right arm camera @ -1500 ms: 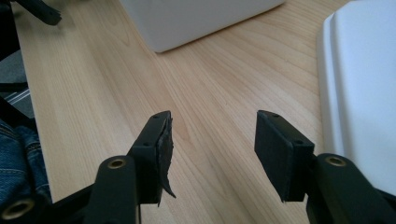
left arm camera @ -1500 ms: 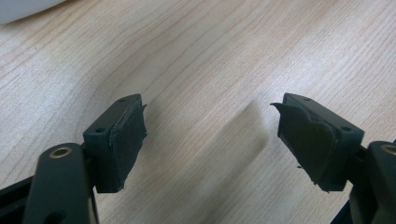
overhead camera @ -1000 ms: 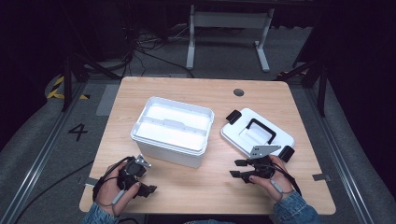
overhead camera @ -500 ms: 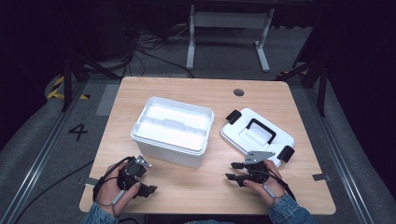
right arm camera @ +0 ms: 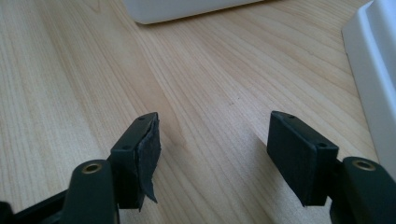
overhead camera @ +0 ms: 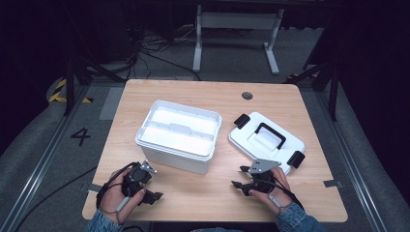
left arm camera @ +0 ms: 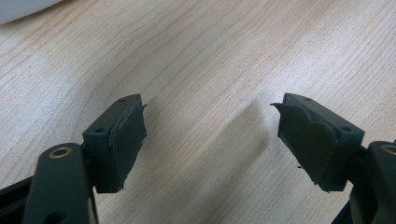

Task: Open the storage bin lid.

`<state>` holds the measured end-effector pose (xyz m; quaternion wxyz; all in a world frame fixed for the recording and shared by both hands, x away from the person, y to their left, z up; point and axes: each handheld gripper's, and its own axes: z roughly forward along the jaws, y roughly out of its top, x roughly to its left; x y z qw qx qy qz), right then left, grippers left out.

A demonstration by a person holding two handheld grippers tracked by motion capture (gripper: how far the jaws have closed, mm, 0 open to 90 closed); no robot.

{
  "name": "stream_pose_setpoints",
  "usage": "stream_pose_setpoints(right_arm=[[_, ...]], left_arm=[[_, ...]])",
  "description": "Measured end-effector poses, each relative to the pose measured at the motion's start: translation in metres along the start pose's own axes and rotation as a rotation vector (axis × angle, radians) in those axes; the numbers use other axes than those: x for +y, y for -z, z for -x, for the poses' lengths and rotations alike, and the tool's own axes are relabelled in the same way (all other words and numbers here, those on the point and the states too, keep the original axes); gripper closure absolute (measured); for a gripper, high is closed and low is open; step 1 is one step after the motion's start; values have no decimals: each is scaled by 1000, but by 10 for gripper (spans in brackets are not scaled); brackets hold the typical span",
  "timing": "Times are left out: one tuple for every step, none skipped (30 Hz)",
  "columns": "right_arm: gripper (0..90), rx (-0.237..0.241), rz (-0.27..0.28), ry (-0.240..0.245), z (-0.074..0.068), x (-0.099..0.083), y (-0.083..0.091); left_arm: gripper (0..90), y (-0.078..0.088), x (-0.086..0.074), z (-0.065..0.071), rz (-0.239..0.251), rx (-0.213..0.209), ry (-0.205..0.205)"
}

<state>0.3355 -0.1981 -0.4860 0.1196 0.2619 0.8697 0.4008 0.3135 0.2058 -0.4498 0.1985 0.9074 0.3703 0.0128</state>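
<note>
A white open box [overhead camera: 179, 133] stands mid-table, and its white lid [overhead camera: 266, 140] with a black handle and black latches lies flat to its right. My left gripper [overhead camera: 155, 183] rests near the front left edge, in front of the box, open with only bare wood between its jaws [left arm camera: 210, 135]. At the front right, just short of the lid's near edge, my right gripper [overhead camera: 238, 177] points left. Its jaws have just been opening and stand wide with nothing between them [right arm camera: 215, 144]. The box's base [right arm camera: 187, 9] and the lid's rim [right arm camera: 378, 70] show ahead of it.
The wooden table [overhead camera: 203, 96] has a small dark round hole [overhead camera: 247, 95] near its far edge. Beyond the table are a grey metal frame [overhead camera: 237, 29] and loose cables [overhead camera: 150, 43] on the dark floor.
The right gripper's jaws stand wider apart than in the earlier frames, and that hand has shifted slightly. The left hand, box and lid have not moved.
</note>
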Motion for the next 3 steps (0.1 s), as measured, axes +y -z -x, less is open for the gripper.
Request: stream_pose_setpoints(right_arm=[[351,0,0,1,0,0,0],[350,1,-1,1,0,0,0],[349,2,-2,-1,0,0,0]], left_arm=[[241,0,0,0,0,1,-1],[241,0,0,0,0,0,0],[241,0,0,0,0,0,0]])
